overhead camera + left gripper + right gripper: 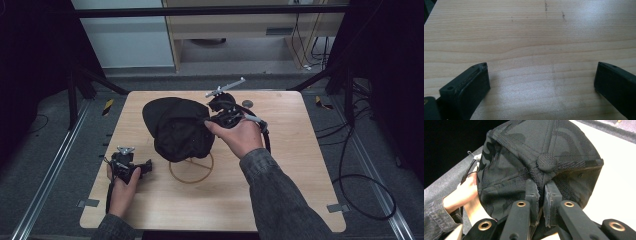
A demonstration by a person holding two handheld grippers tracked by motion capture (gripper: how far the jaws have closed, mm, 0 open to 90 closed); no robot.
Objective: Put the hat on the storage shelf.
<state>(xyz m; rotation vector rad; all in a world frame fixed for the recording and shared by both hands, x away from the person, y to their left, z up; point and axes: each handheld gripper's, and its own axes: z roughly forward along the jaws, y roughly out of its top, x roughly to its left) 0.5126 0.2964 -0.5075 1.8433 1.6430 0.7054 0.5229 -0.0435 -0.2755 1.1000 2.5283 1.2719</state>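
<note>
A black baseball cap (177,127) hangs above the middle of the table, over a wooden ring stand (192,170). My right gripper (212,119) is shut on the cap's crown fabric from the right side. In the right gripper view both jaws pinch the cloth just below the top button of the cap (541,152), and my right gripper (541,191) holds it up. My left gripper (147,167) rests low at the table's left front, apart from the cap. In the left gripper view my left gripper (541,75) is open, with only bare wood between its jaws.
The wooden table (290,165) has a small dark round object (247,104) near its back edge. Black stand legs and cables lie on the floor around it. A metal rail (45,185) runs along the left.
</note>
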